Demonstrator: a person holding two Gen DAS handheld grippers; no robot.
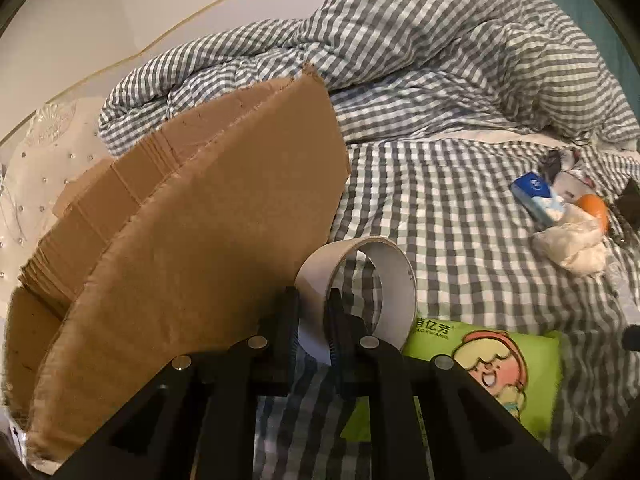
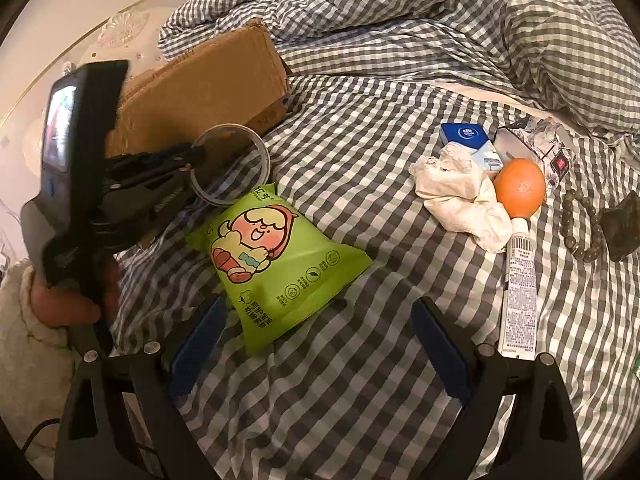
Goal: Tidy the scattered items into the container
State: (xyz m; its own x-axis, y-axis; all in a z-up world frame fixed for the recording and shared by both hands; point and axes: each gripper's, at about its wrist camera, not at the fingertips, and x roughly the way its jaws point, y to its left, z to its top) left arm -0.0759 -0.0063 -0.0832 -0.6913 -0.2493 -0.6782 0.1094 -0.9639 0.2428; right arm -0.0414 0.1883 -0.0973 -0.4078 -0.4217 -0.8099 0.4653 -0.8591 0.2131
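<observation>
My left gripper (image 1: pixel 314 300) is shut on the wall of a tape roll (image 1: pixel 394 292) and holds it beside the brown cardboard box (image 1: pixel 192 216). The right wrist view shows that gripper (image 2: pixel 196 156) with the tape roll (image 2: pixel 262 152) in front of the box (image 2: pixel 208 84). My right gripper (image 2: pixel 316 320) is open and empty above the bed, its fingers either side of the lower end of a green wipes pack (image 2: pixel 280 256). The pack also shows in the left wrist view (image 1: pixel 504 364).
On the checked bed sheet (image 2: pixel 360 380) to the right lie an orange (image 2: pixel 520 188), a crumpled white tissue (image 2: pixel 460 196), a blue-and-white packet (image 2: pixel 464 134), a white tube (image 2: pixel 518 292), a bead bracelet (image 2: pixel 588 228) and a dark object (image 2: pixel 624 228). A rumpled duvet (image 2: pixel 400 8) lies behind.
</observation>
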